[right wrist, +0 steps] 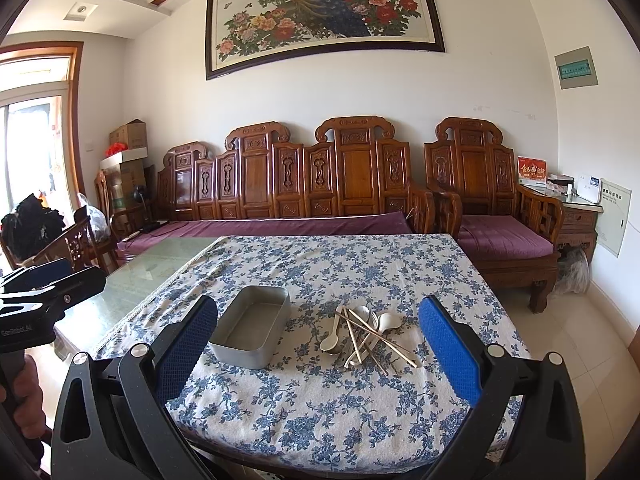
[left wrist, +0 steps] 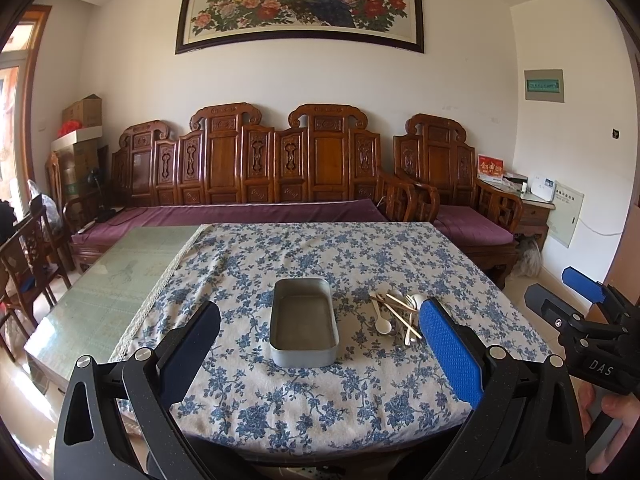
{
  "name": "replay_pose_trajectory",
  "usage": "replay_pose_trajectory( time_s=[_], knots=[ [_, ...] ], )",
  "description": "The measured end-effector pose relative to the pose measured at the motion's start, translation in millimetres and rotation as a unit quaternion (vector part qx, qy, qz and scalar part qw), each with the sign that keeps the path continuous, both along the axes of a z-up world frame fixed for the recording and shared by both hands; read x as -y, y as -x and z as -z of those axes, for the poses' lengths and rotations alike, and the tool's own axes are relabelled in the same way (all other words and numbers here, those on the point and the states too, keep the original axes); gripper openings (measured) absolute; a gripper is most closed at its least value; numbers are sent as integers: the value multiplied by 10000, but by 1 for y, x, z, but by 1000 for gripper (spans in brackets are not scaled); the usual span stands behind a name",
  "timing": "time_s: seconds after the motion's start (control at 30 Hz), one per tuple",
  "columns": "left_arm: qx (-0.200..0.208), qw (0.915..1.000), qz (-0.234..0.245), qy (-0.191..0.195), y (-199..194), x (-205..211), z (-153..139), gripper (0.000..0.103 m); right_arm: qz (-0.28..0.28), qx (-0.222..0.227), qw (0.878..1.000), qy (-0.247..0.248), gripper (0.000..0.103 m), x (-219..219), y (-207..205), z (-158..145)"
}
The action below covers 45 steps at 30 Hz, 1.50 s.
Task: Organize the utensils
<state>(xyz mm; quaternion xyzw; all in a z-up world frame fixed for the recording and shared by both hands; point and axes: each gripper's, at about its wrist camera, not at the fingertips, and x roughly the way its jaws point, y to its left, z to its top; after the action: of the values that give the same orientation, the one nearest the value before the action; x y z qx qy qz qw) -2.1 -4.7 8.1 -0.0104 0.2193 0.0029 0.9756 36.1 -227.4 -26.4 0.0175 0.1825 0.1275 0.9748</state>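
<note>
White plastic spoons point(right wrist: 338, 336) and thin chopsticks point(right wrist: 380, 338) lie heaped mid-tabletop, just right of the empty tin point(right wrist: 250, 326). Likely light and slippery, so pinch one handle clear of the pile. Left gripper point(left wrist: 320, 344) and right gripper point(right wrist: 318, 344) hang spread, holding nothing.

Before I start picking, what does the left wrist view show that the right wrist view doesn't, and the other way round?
Only the left wrist view shows the right tool at its right edge, open and empty. Only the right wrist view shows the left tool at its left edge, plus the bright window. Both show the empty metal tin on the floral tablecloth, with the pile of spoons and chopsticks to its right, untouched.
</note>
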Motion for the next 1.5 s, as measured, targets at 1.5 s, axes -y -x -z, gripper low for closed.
replay_pose_trajectory(
  time_s=[1.5],
  knots=[
    [-7,10000,22,-6,2,3,2,97,-3,6,10000,-11,101,1,0,2]
  ],
)
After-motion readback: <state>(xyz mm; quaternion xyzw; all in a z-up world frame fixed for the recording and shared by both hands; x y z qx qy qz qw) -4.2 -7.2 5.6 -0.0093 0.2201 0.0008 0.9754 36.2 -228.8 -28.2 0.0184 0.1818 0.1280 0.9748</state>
